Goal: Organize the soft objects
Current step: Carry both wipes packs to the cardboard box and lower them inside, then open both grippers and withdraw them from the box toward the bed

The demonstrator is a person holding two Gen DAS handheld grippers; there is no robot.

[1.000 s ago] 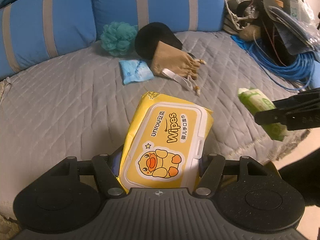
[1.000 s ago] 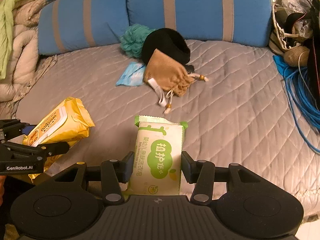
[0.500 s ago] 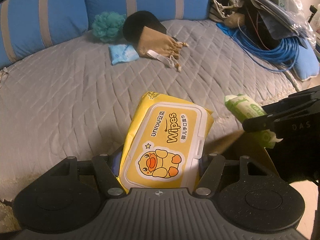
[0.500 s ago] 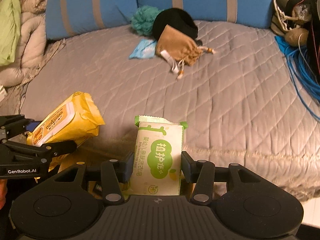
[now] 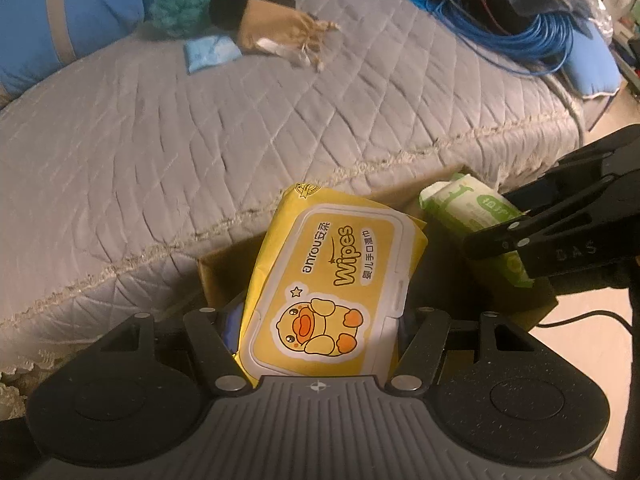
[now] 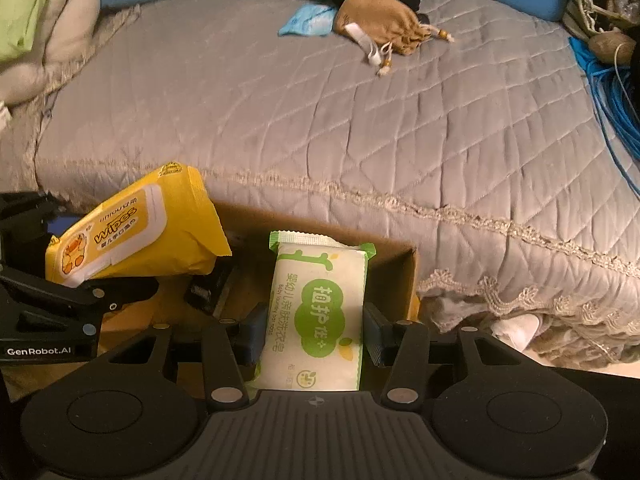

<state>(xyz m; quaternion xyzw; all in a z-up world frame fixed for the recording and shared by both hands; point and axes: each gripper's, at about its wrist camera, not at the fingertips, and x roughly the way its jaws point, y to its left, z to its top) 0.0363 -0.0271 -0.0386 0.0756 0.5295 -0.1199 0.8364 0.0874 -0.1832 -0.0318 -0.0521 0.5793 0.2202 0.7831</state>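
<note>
The left gripper (image 5: 320, 320) is clamped on a yellow plastic pack of wet wipes with a duck on its lid (image 5: 332, 292), and the right gripper (image 6: 316, 332) is clamped on a white and green soft pack of laundry soap (image 6: 320, 312). Both packs hang over an open brown cardboard box (image 6: 400, 280) beside the edge of the grey quilted bed cover (image 6: 360, 120). On the cover, well apart from them, lie a tan drawstring pouch (image 6: 380, 20), a light blue packet (image 6: 308, 20) and a teal mesh puff (image 5: 178, 8)
</note>
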